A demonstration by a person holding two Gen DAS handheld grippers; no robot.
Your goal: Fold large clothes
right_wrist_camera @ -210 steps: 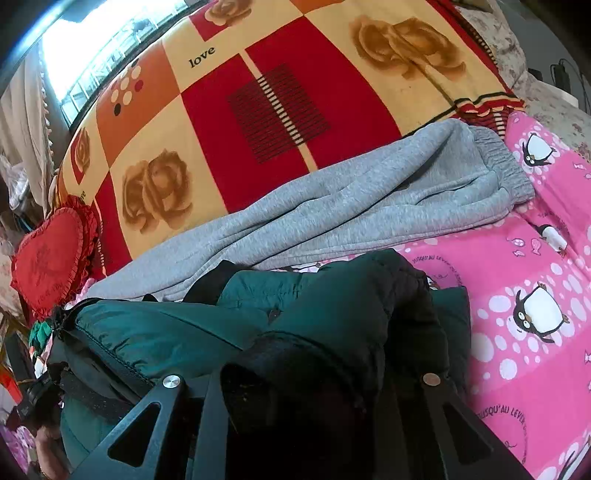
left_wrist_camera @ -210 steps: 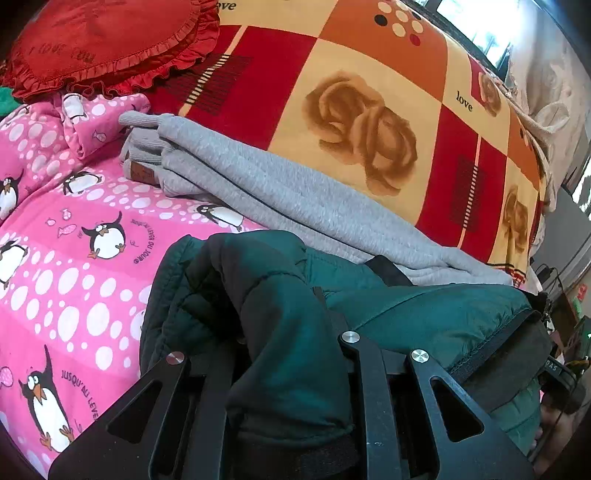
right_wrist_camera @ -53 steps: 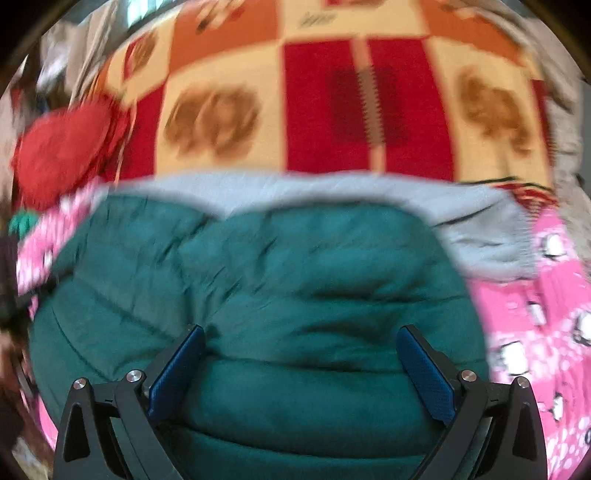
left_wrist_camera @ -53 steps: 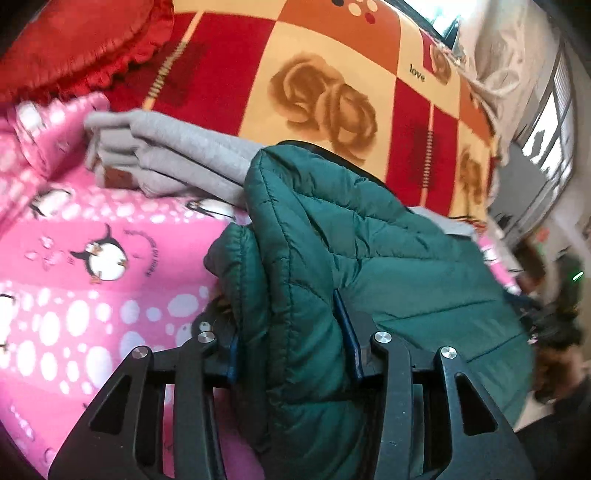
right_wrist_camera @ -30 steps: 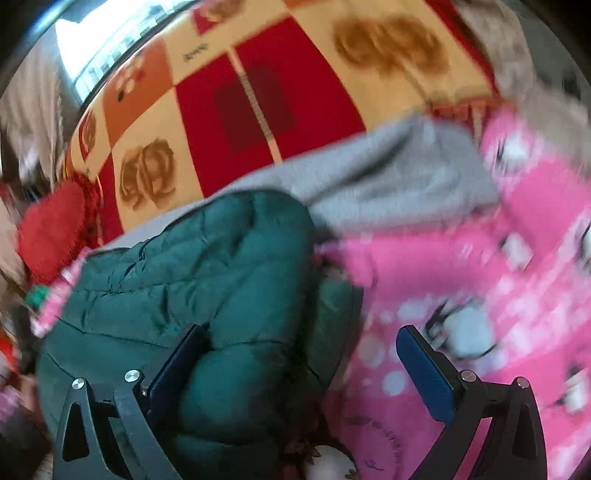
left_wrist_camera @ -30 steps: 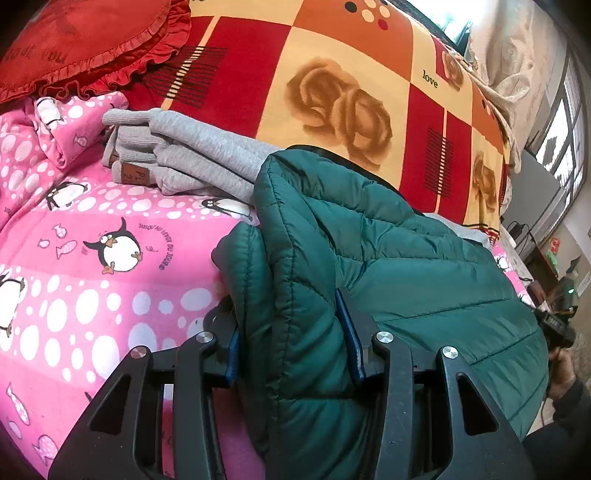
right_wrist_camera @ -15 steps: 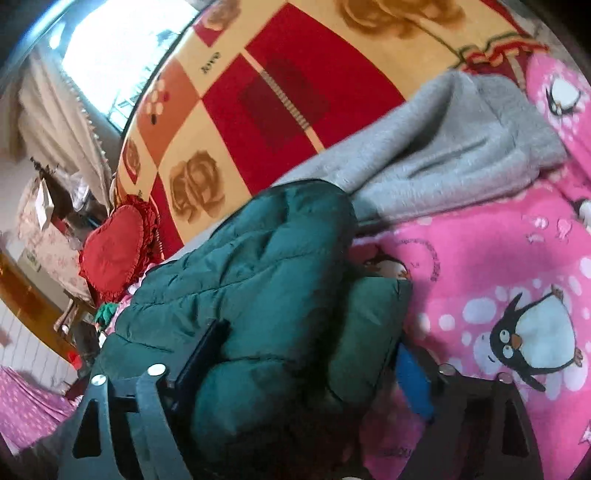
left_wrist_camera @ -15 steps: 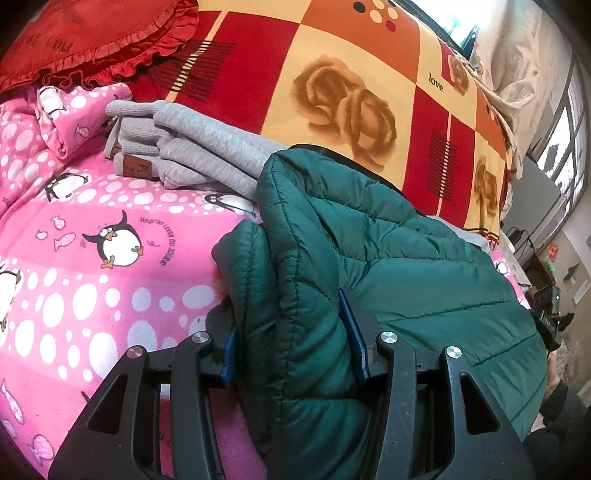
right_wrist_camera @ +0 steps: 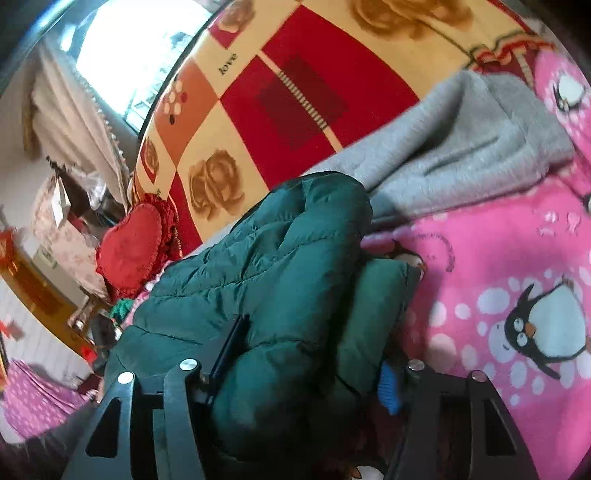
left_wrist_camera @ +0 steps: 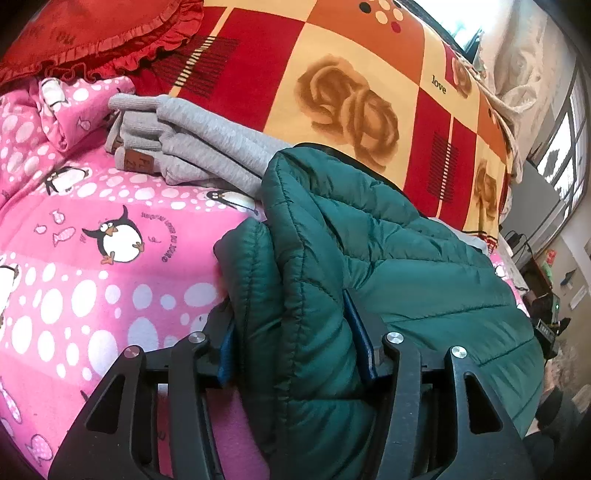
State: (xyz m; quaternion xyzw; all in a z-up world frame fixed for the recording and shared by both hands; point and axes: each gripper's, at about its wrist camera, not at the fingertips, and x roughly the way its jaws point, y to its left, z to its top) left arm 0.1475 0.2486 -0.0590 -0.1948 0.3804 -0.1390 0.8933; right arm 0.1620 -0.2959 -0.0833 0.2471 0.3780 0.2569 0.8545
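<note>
A dark green quilted jacket [left_wrist_camera: 406, 258] lies folded in a bundle on the pink penguin bedspread [left_wrist_camera: 92, 258]. My left gripper [left_wrist_camera: 293, 332] has the jacket's thick left edge between its blue pads; its jaws are opening while the pads still touch the padding. In the right wrist view the jacket [right_wrist_camera: 266, 266] fills my right gripper [right_wrist_camera: 314, 354]. Those jaws are closing on the bundle's right edge and both fingers press into the fabric. The jacket's underside is hidden.
Folded grey sweatpants [left_wrist_camera: 207, 147] lie just behind the jacket, against a red and yellow checked rose blanket [left_wrist_camera: 332, 74]. A red heart cushion [left_wrist_camera: 85, 33] sits at the far left. Pink bedspread [right_wrist_camera: 517, 295] stretches to the right of the bundle.
The right gripper's jaws have narrowed from wide apart onto the jacket's right edge, and its view has tilted. The left jaws have spread slightly; that hand stayed put.
</note>
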